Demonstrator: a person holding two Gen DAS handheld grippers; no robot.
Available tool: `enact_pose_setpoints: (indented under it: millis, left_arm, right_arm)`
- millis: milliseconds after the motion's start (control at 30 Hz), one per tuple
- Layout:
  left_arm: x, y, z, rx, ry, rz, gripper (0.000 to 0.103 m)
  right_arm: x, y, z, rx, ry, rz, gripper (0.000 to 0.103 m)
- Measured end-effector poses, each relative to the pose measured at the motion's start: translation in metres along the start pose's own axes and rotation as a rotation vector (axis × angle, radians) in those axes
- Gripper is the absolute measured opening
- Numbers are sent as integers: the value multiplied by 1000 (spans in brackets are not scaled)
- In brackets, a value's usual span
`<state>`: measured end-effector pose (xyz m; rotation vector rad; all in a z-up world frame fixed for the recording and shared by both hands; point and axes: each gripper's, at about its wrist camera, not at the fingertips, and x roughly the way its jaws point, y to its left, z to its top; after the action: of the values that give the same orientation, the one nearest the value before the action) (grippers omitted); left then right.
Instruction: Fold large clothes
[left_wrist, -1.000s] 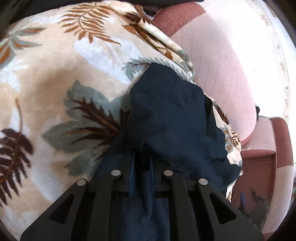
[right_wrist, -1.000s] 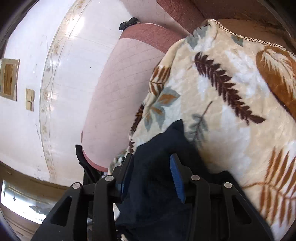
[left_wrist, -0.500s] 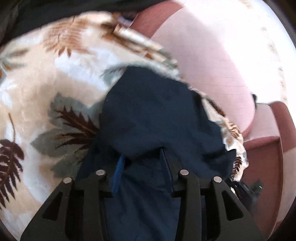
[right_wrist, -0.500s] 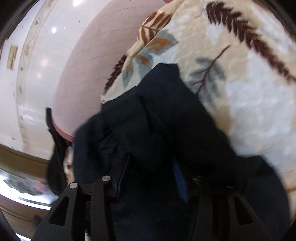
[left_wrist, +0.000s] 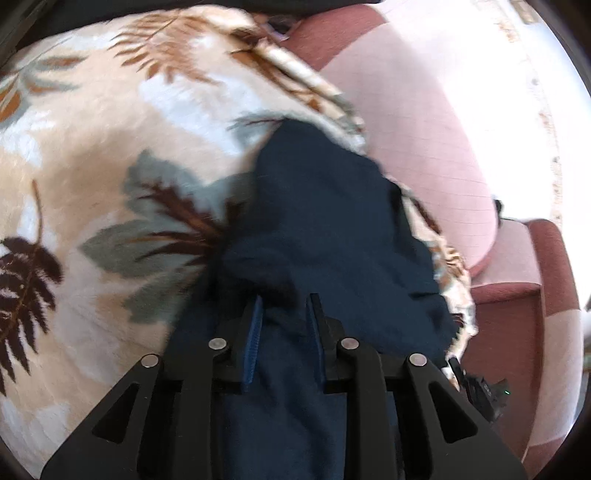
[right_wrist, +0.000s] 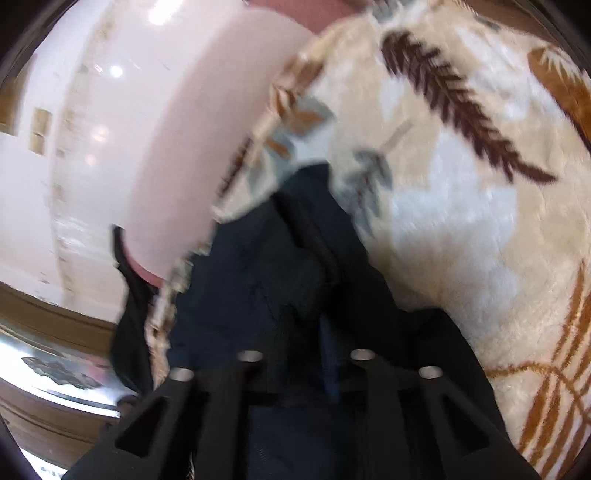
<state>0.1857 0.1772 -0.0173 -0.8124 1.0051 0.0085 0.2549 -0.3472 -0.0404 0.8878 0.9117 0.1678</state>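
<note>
Both grippers, left gripper (left_wrist: 284, 325) and right gripper (right_wrist: 306, 343), are just opening, jaws spread around the garment (left_wrist: 325, 221), likely releasing a finished fold onto the blanket (left_wrist: 110, 129).

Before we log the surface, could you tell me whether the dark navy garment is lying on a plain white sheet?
No, the dark navy garment lies on a cream plush blanket printed with brown and grey leaves.

Matt navy cloth garment (left_wrist: 332, 229) (plush blanket (left_wrist: 110, 147))
</note>
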Motion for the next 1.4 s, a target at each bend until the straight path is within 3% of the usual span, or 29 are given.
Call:
enact_pose_setpoints:
  millis: [67,100,133,200,233,300,367,467,567,600,633,667,733,833,867,900,933,967,1033,1100,1167,1200,1267,1300,1333,1400]
  left_arm:
    - [0,-19,5,54,-28,24,40]
    - [0,-26,8,79,-49,53,40]
    - [1,-30,10,102,-66,79,40]
    - [10,-30,15,143,-67,164,40]
    - [18,-27,17,152,-46,213,40]
    - [37,-13,19,156,28,291,40]
    - [36,-3,19,163,38,293,40]
    - [15,4,22,158,29,208,40]
    - [-6,3,40,136,-38,161,41]
    - [-9,1,46,142,-55,169,42]
    - [-8,-1,52,149,-61,175,52]
    - [0,-5,61,159,-43,176,58]
    - [15,-7,70,161,-2,197,58]
    - [54,-6,78,163,103,233,58]
    - [59,-7,76,160,121,232,58]
    - [65,-9,73,163,133,218,54]
    - [66,-11,72,173,131,201,23]
    - [62,-17,69,197,103,194,8]
    - [50,-20,70,210,12,189,3]
    - [44,-15,74,204,-59,225,2]
    - [55,1,79,161,-33,303,1]
    - [61,10,80,140,-10,345,0]
    - [55,20,79,126,-10,302,0]
    - [49,21,78,121,-17,302,0]
    - [41,21,77,118,-27,287,0]
    - [22,15,73,113,-41,186,0]
  right_arm:
    - [8,2,3,-3,20,-40,49]
    - [10,4,3,-15,38,-38,33]
    - [9,9,1,-35,36,-15,7]
    - [8,20,-1,-59,-10,7,5]
    - [7,20,-3,-72,-4,-32,5]
    - [22,10,-9,-79,111,-145,5]
    - [27,3,-13,-89,184,-169,5]
    - [9,19,-11,-153,142,-210,11]
    - [-19,45,2,-218,-23,-150,20]
    - [-19,52,7,-232,-54,-139,38]
    - [-15,56,11,-243,-66,-134,54]
    - [-9,61,17,-253,-76,-136,55]
    - [10,69,23,-289,-89,-192,55]
    - [50,73,27,-321,-26,-266,55]
    - [62,72,26,-327,2,-289,55]
    - [65,68,23,-339,20,-288,42]
    - [67,71,19,-372,23,-256,1]
    - [61,79,15,-412,-4,-222,4]
    - [38,90,11,-452,-126,-150,3]
    - [29,85,19,-407,-177,-126,2]
    - [46,63,30,-338,-105,-206,3]
    - [63,47,31,-310,-14,-275,3]
    - [69,34,28,-284,47,-298,3]
    - [61,34,28,-278,23,-285,4]
    - [52,37,29,-263,-6,-290,14]
    - [31,44,28,-239,-91,-284,22]
